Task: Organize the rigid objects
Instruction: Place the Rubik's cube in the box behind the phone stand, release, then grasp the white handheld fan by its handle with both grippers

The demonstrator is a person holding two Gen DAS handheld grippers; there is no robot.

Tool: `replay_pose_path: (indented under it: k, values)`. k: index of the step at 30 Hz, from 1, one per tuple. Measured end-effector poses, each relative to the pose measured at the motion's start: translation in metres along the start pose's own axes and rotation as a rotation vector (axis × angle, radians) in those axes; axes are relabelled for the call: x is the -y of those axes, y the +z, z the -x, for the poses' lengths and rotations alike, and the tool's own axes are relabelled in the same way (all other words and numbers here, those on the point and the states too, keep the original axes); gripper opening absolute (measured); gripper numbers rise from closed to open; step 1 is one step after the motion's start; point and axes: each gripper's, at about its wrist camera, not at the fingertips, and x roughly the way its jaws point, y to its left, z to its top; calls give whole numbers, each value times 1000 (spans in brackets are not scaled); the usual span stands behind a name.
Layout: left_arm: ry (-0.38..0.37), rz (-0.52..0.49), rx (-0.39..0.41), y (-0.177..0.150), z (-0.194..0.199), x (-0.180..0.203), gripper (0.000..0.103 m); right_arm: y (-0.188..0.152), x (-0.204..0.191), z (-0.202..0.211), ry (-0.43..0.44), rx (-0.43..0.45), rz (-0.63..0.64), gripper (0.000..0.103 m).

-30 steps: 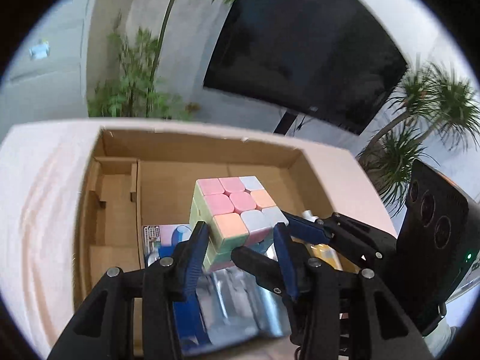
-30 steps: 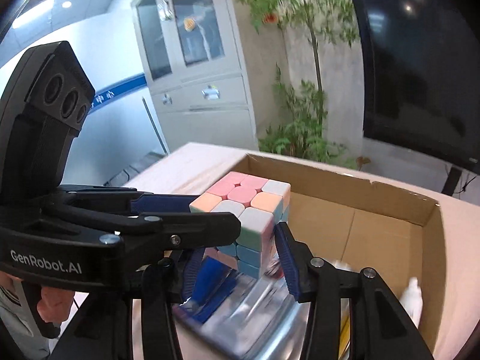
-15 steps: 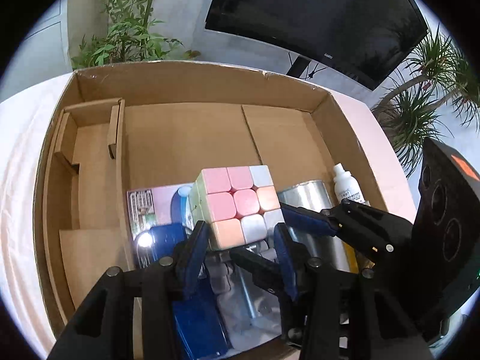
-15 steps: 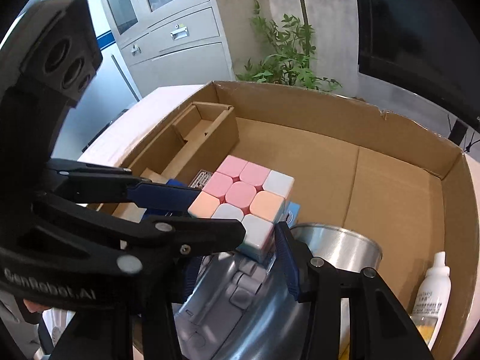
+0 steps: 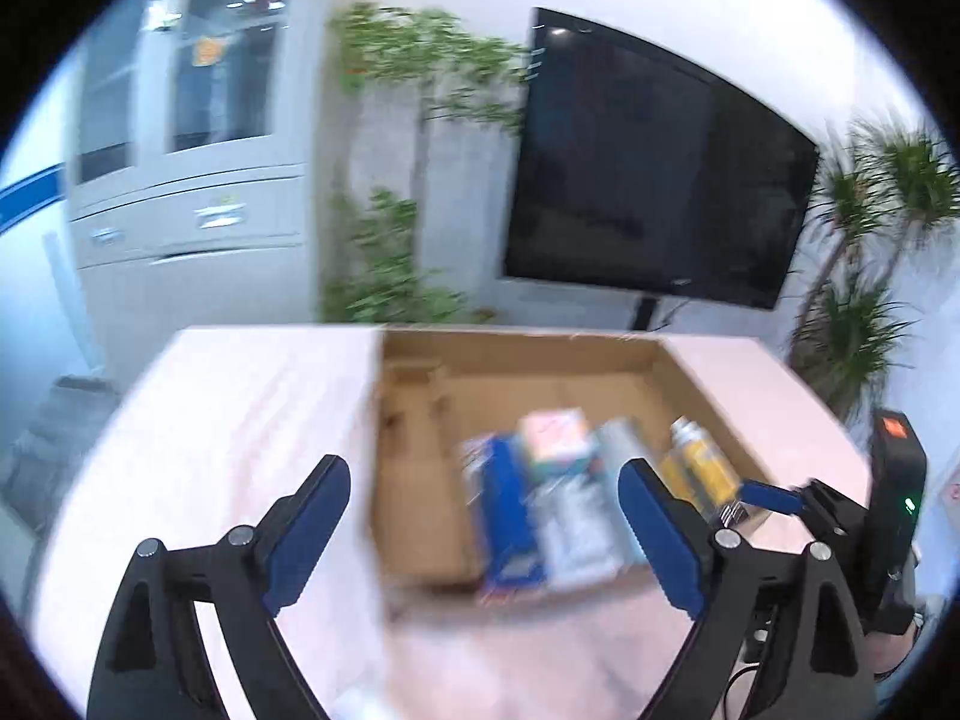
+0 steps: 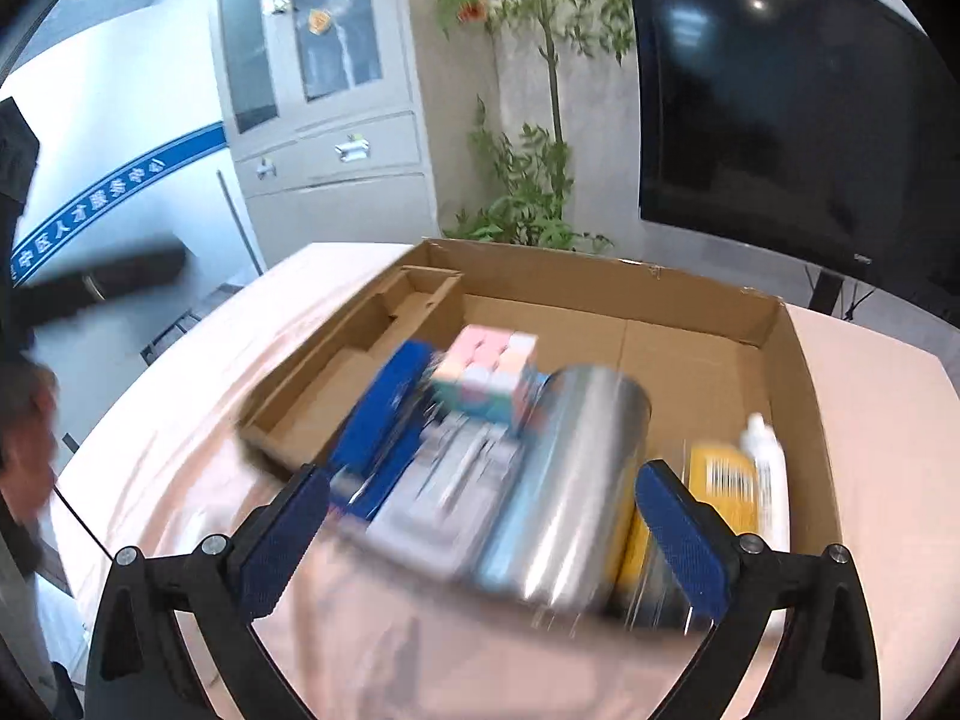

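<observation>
My left tool [image 5: 483,510] and right tool [image 6: 483,516] have just swung wide apart, holding nothing. The pastel cube [image 6: 486,369] sits in the box [image 6: 600,282] near the counter's [image 6: 888,420] front edge, perched on other things. One bump and I think it could tumble.

An office or reception room, set up with a table for sorting things.

A tall grey metal filing cabinet [image 6: 324,102] with glazed upper doors and drawers below stands against a white wall that carries a blue stripe [image 6: 90,204] printed with white characters. A large dark flat screen [image 5: 648,180] on a stand sits beside leafy potted plants [image 6: 528,192], with a palm-like plant [image 5: 870,276] further right. In front, a table [image 5: 240,420] under a pale pink cloth holds an open cardboard box [image 6: 600,288] with assorted items inside.
</observation>
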Motion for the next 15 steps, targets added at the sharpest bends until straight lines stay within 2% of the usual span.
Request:
replay_pose_path:
  k: [3, 4, 6, 9, 12, 14, 15]
  values:
    - [126, 64, -105, -28, 20, -28, 91, -37, -46, 14, 115, -44, 96, 103]
    - [135, 104, -135, -41, 25, -39, 91, -52, -66, 17, 159, -52, 149, 103]
    - [105, 197, -185, -74, 25, -60, 91, -85, -111, 20, 273, -78, 231, 103]
    - [98, 317, -271, -122, 8, -81, 91, -110, -160, 5, 376, -147, 271, 100]
    - [45, 405, -342, -160, -11, -86, 88, -116, -192, -10, 341, -119, 320, 100]
    - [-16, 436, -373, -178, -21, -85, 84, -114, -203, -33, 296, -149, 317, 87]
    - [-35, 437, -372, -183, -23, -84, 84, -114, -205, -43, 286, -169, 306, 72]
